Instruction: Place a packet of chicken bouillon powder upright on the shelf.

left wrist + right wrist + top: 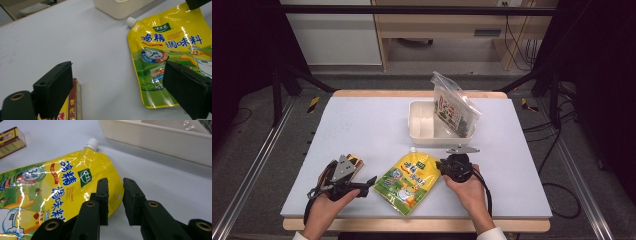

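Yellow pouch point(408, 181) lies flat btwn our grippers: right gripper point(115, 201) w/ jaws slightly apart at its far-right corner, left gripper point(120, 92) spread wide, holding nothing.

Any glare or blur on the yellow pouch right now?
Right gripper view: white glare streaks cross the yellow pouch, print still readable. Left gripper view: milder sheen on it, and the near jaws look soft. High view: even light, pouch small but sharp.
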Demonstrator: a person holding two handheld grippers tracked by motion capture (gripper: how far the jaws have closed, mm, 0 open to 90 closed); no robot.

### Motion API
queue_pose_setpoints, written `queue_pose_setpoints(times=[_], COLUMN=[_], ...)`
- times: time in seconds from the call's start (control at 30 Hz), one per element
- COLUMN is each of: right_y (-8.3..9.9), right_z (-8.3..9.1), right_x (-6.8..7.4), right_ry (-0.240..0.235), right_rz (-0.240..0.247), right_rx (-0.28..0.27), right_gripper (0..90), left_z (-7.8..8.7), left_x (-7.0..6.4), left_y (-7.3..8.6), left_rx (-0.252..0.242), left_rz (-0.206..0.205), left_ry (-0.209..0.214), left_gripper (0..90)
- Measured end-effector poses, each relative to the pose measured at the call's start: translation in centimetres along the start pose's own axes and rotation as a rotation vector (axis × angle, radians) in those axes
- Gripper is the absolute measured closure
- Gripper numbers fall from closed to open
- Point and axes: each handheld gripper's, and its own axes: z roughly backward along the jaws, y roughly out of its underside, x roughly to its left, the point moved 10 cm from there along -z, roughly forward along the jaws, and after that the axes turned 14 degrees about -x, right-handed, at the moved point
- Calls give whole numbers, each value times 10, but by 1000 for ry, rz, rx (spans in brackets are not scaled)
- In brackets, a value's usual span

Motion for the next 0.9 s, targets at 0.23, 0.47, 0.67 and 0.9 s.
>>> queue_pose_setpoints(times=[0.23, 0.47, 0.67, 0.9], right_y=[-1, 2, 4, -1], right_z=[0, -2, -5, -5], right_x=[1, 6, 7, 8], right_ry=[-8, -27, -26, -47], right_rz=[-3, -16, -13, -13], right_rx=[-9, 14, 31, 13], right_gripper=[767, 776, 881, 900], left_z=[0, -1, -1, -1], left_x=[0, 0, 0, 0], left_y=[0, 0, 0, -1], left_rx=[-3, -2, -4, -3], left_rz=[3, 2, 1, -9], left_ry=[-2, -1, -2, 1], left_gripper=[94, 94, 94, 94])
